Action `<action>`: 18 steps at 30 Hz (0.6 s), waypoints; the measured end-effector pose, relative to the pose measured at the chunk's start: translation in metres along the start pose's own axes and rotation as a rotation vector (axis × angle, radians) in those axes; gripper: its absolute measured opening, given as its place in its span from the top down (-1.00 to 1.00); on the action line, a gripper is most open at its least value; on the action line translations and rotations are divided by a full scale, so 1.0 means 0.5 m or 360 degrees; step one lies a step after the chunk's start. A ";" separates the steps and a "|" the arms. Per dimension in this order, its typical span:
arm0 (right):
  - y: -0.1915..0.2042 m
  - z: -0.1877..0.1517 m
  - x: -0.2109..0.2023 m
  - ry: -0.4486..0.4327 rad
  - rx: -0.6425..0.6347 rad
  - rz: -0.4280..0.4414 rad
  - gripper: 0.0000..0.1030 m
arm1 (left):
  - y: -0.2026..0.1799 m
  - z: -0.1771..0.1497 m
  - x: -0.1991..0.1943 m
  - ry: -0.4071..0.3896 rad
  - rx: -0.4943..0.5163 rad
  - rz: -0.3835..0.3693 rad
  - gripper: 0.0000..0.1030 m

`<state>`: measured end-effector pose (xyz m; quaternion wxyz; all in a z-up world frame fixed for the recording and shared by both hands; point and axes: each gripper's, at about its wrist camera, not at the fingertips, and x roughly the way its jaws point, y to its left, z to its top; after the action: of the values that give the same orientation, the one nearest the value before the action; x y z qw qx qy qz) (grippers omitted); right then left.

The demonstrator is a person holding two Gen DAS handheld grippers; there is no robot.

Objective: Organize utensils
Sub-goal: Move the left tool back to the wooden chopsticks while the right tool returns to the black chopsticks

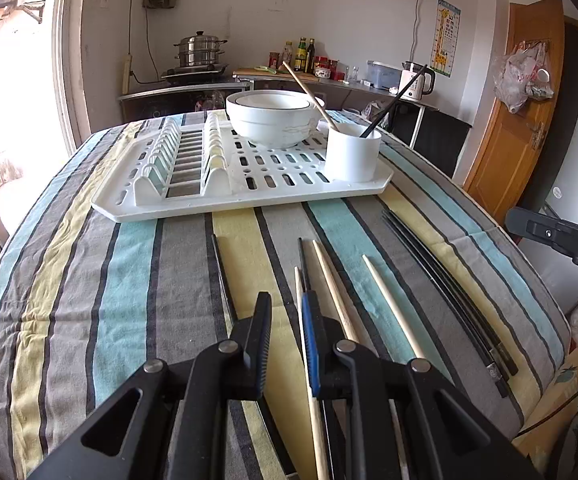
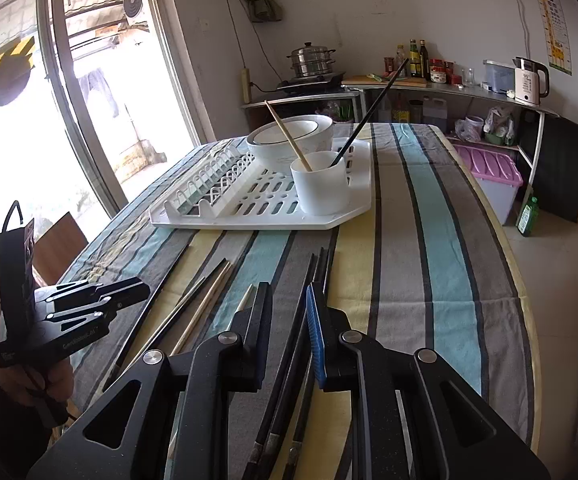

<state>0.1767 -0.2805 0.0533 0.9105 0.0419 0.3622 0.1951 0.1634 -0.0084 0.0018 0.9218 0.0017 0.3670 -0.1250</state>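
Striped desk cloth (image 1: 137,264) below, left claw (image 1: 285,344) slightly parted and empty over pale chopsticks (image 1: 335,284), right claw (image 2: 289,336) likewise narrowly apart above black chopsticks (image 2: 321,268), two more standing in white cup (image 1: 353,156) on drying rack (image 1: 249,196), near ends hidden.

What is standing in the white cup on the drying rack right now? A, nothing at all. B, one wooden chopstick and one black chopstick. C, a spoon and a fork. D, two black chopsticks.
B: the white cup on the drying rack holds one wooden chopstick and one black chopstick, both leaning out over its rim.
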 end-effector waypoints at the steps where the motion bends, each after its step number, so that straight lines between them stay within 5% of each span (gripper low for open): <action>1: 0.000 -0.002 0.006 0.0012 -0.0002 0.0000 0.65 | -0.001 0.000 0.008 0.0018 0.0004 0.0004 0.68; 18: -0.018 0.000 0.075 0.0111 0.0021 0.0003 0.65 | -0.004 0.012 0.079 0.0183 0.0051 -0.0001 0.68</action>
<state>0.2046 -0.2741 0.0272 0.8969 0.0414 0.3948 0.1950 0.1947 -0.0200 -0.0204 0.8990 0.0236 0.4174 -0.1307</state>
